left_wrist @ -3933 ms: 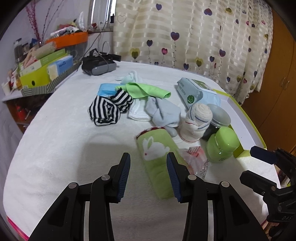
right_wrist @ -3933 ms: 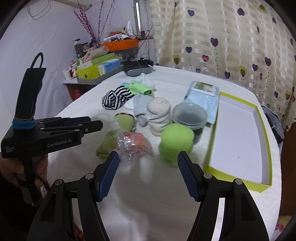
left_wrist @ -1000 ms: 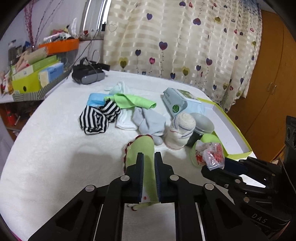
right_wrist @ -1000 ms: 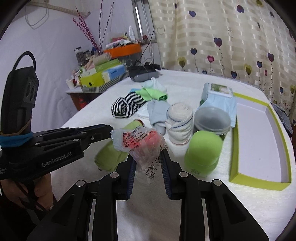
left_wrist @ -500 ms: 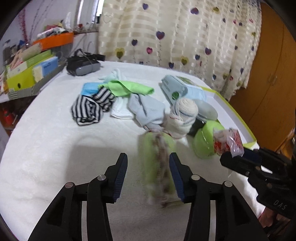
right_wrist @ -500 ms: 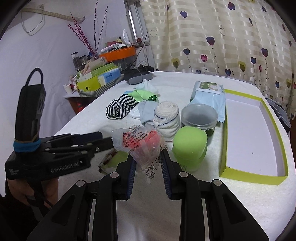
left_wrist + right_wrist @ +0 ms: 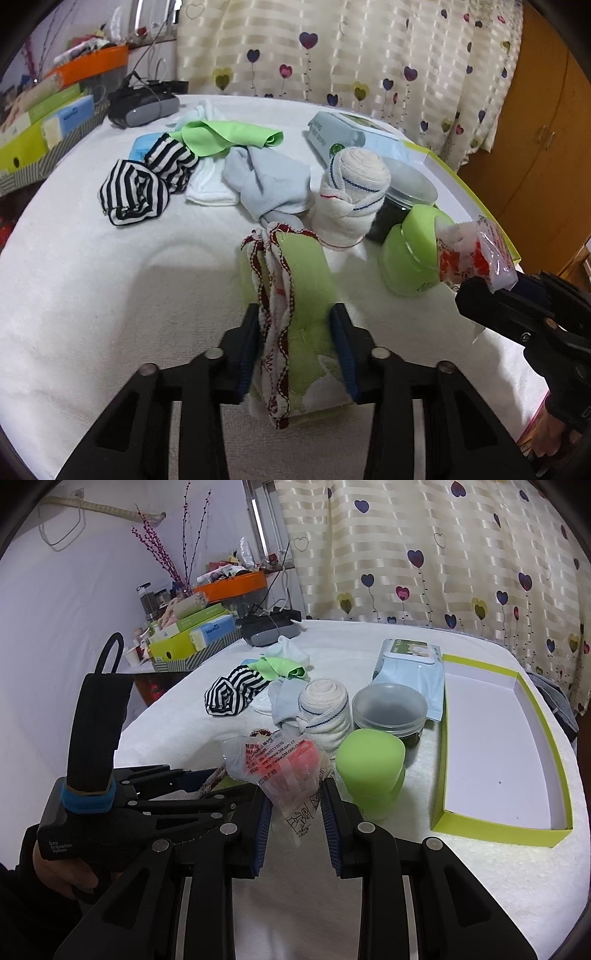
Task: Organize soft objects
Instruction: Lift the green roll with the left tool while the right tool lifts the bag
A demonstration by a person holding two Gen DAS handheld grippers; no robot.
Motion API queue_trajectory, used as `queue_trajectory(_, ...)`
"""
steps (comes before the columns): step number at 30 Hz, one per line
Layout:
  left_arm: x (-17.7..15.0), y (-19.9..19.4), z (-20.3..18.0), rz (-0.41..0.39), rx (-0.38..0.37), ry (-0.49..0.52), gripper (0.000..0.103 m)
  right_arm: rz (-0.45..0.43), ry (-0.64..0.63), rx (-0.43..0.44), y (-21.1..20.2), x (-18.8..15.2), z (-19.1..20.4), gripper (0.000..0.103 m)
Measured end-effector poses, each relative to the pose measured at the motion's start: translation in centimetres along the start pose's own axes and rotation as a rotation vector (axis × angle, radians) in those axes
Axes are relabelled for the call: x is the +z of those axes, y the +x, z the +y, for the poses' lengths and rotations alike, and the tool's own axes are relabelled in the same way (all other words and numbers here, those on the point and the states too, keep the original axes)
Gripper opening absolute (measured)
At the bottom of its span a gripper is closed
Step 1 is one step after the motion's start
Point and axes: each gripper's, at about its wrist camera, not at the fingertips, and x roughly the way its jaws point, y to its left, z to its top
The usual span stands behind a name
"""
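Note:
My left gripper (image 7: 295,332) is shut on a folded green towel (image 7: 303,295) with red-and-white trim, which lies on the white tabletop. My right gripper (image 7: 295,812) is shut on a clear plastic packet (image 7: 284,771) with red contents and holds it above the table; the packet also shows in the left wrist view (image 7: 476,254). Beyond lie a rolled white sock (image 7: 351,195), a pale blue sock (image 7: 269,184), striped black-and-white socks (image 7: 136,188) and a green cloth (image 7: 229,136). The left gripper shows at the left of the right wrist view (image 7: 177,779).
A green jar (image 7: 373,768) and a lidded clear tub (image 7: 388,709) stand by an empty green-edged tray (image 7: 498,827). A wet-wipes pack (image 7: 410,664) lies behind. A grey device (image 7: 144,107) and boxes (image 7: 40,122) sit at the far left. Curtain behind.
My left gripper, shut on the green towel a second ago, opened and dropped it, then shut on it again lying on the table. My right gripper still holds the packet.

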Motion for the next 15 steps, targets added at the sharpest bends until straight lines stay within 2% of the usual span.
queue_trajectory(4,0.1,-0.9,0.0,-0.015,0.008,-0.014,0.026,-0.010,-0.005,0.002,-0.5,0.0,0.1,0.028)
queue_trajectory(6,0.2,-1.5,0.0,-0.029,0.020,-0.017,0.015,-0.018,-0.010,0.002,-0.8,0.0,0.2,0.028)
queue_trajectory(15,1.1,-4.2,-0.9,-0.102,0.048,0.000,0.014,-0.059,-0.016,0.000,-2.3,0.3,0.0,0.028)
